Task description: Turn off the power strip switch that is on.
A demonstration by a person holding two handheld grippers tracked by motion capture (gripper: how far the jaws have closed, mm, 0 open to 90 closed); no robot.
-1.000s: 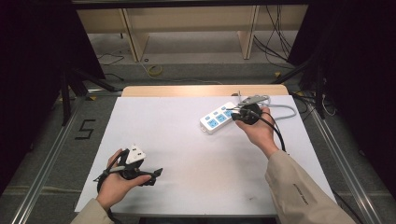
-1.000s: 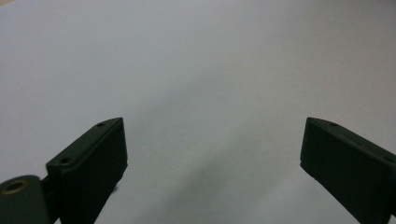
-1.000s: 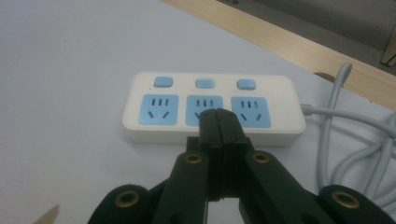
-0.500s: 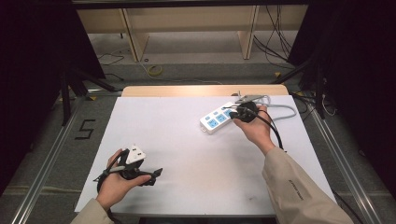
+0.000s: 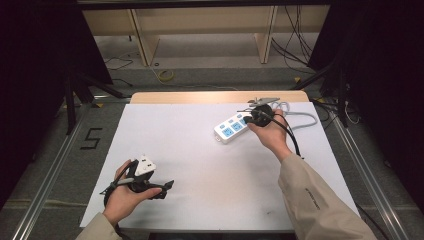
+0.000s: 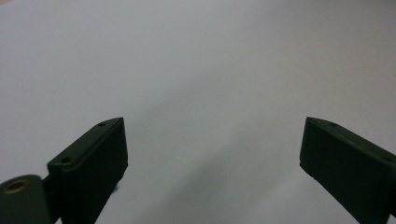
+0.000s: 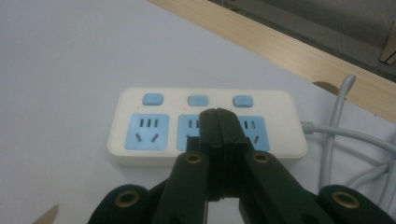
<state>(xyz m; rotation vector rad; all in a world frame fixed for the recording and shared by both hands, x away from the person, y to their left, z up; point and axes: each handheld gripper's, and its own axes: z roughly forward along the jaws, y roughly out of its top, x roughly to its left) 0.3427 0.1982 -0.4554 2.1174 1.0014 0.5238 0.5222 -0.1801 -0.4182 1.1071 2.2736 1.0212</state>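
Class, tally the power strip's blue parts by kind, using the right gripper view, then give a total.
Blue buttons on the power strip: 3
Blue socket panels: 3, the middle one partly behind the right gripper
Total: 6

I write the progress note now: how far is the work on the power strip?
Done: right gripper shut, tips over the power strip's middle socket. In hand: aiming near the buttons; contact unclear. Left: any press. Left gripper idles open over the table.
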